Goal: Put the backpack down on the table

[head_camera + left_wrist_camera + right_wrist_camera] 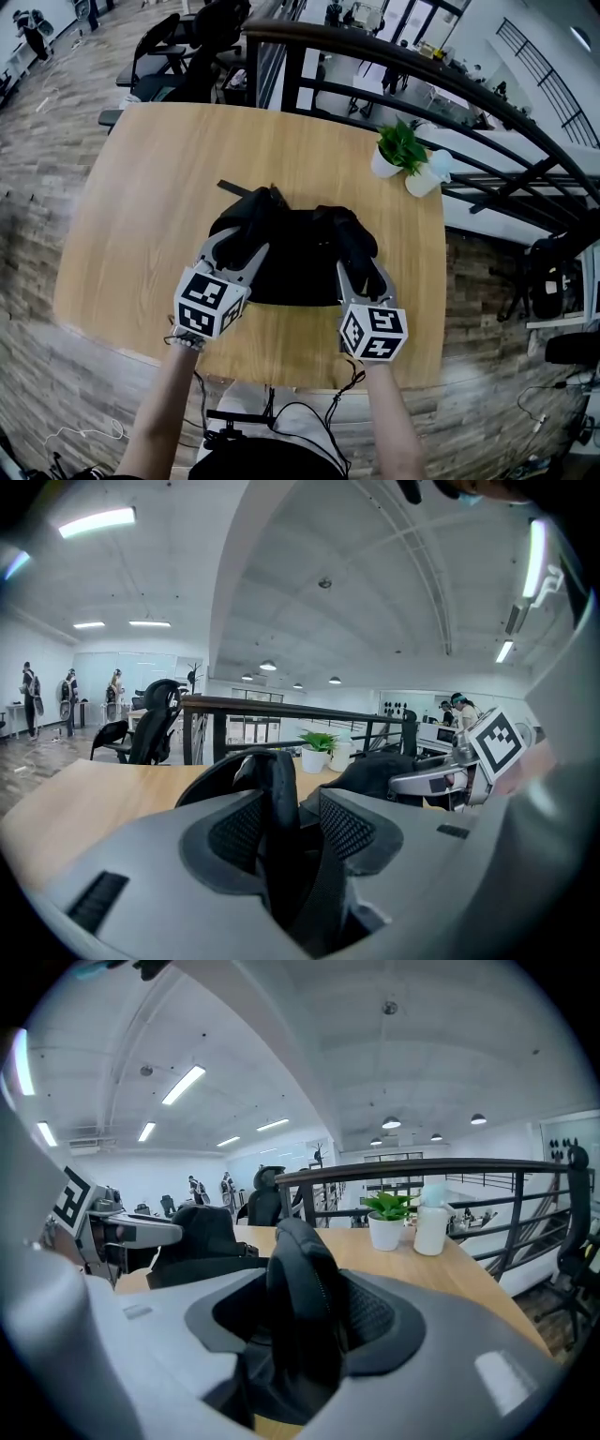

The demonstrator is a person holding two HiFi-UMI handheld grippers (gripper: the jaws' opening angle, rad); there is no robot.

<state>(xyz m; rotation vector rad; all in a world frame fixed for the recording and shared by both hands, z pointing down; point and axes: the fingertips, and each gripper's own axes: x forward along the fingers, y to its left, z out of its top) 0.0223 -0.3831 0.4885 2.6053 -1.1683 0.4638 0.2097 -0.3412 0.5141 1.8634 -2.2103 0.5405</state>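
The black backpack point(298, 258) lies on the wooden counter point(150, 206), near the middle of its front edge. The left gripper point(239, 246) and right gripper point(361, 267) both stand open, each with a shoulder strap point(277, 803) between its jaws. A potted plant point(394, 152) sits by the far right corner.

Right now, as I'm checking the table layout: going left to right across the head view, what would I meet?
Left gripper → right gripper → potted plant → white bottle. The backpack spans both grippers, so it is left out.
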